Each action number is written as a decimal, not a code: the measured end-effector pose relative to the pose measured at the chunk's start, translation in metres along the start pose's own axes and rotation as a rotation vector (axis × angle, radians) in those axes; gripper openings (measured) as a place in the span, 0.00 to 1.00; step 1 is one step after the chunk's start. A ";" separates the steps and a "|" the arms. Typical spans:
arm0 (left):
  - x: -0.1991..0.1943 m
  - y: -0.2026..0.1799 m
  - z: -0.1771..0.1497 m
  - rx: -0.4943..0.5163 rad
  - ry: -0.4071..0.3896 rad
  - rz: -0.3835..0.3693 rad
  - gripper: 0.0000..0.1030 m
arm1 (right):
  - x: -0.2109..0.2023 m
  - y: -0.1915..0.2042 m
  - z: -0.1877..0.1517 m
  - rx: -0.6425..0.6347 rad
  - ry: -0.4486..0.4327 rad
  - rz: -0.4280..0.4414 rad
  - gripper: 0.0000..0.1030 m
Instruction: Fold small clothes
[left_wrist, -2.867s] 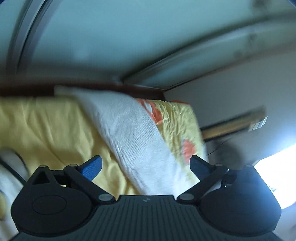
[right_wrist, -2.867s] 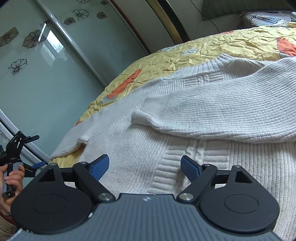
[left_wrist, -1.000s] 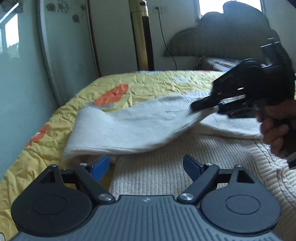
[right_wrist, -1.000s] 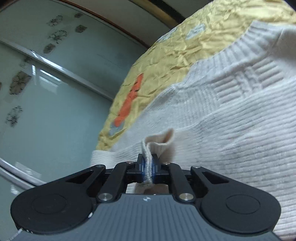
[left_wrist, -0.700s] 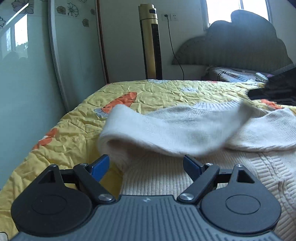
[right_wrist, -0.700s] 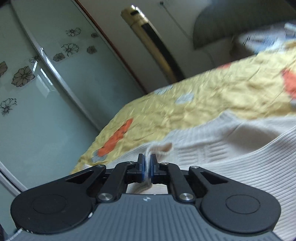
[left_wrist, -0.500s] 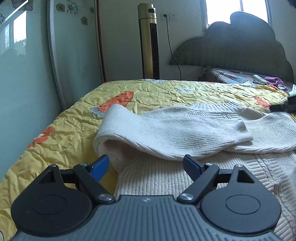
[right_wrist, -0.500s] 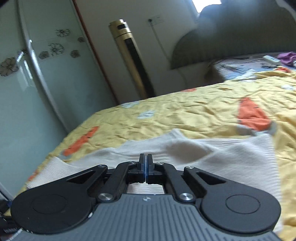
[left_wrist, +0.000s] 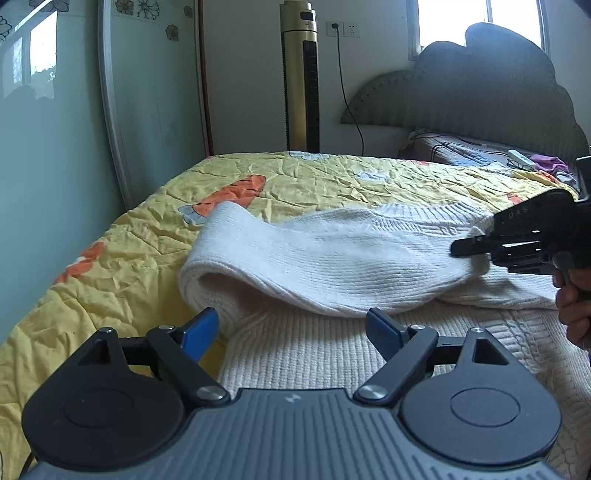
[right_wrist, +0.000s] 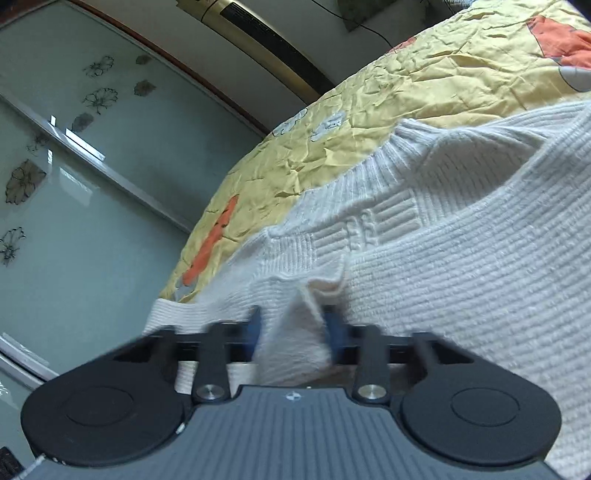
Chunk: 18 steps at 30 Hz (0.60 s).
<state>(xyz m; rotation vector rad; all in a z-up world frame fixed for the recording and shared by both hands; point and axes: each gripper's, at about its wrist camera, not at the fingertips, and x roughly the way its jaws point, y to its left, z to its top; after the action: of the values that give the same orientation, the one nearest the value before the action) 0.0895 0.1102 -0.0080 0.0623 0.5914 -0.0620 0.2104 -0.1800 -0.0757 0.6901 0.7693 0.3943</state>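
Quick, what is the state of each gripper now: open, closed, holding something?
Left gripper: open, holding nothing.
Right gripper: fingers apart and motion-blurred around the sweater cuff; cannot tell if it grips.

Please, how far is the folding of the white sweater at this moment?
Done: one sleeve lies folded across the sweater, which is spread flat on the bed. In hand: the right gripper has its jaws on either side of the cuff; blur hides whether they grip. The left gripper is open and empty over the sweater's near part. Left: the body is not yet folded.
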 end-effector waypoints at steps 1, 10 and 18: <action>-0.001 0.002 0.000 -0.002 -0.006 0.005 0.85 | 0.000 0.003 -0.001 -0.010 -0.009 -0.019 0.13; 0.002 0.016 0.006 -0.035 -0.008 0.004 0.85 | -0.081 0.028 -0.008 -0.313 -0.236 -0.254 0.12; 0.021 0.005 0.015 0.004 0.017 0.041 0.85 | -0.086 -0.001 -0.008 -0.295 -0.225 -0.480 0.28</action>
<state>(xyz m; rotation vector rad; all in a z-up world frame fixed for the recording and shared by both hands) 0.1158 0.1134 -0.0074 0.0786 0.6067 -0.0228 0.1473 -0.2250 -0.0373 0.2513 0.6212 -0.0117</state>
